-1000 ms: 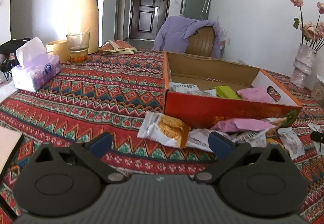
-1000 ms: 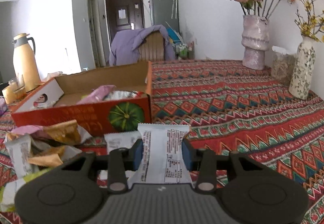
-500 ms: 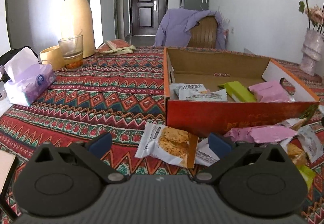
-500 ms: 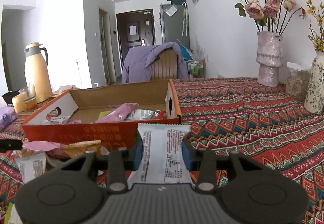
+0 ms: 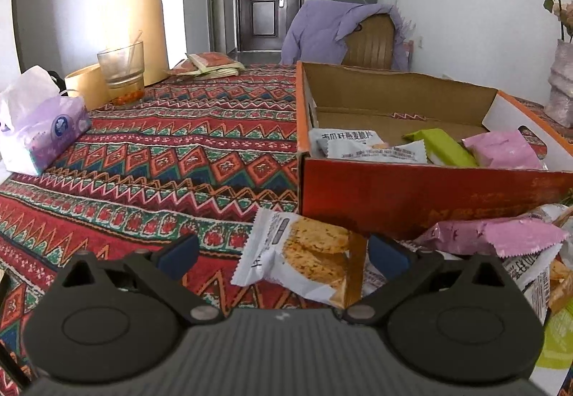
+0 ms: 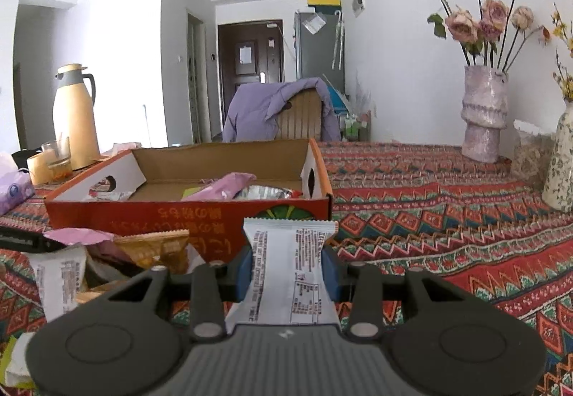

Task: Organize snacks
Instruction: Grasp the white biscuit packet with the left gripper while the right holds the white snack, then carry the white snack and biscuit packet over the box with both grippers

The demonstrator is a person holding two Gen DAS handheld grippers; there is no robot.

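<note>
While the right tongs [image 6: 286, 269] pinch a white wrapper [image 6: 288, 274], the left tongs [image 5: 283, 252] gape around a biscuit packet [image 5: 304, 260]. Light, crinkly, crushable: grip its sealed edges.

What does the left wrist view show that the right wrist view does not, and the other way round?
Only the left wrist view shows the open left gripper around an oat-biscuit packet lying on the tablecloth, without gripping it, and a green packet inside the box.

Only the right wrist view shows the right gripper shut on a white printed packet, and a yellow-flower vase at the right edge.

Both show the orange cardboard box, the thermos and the chair draped in purple cloth.
</note>
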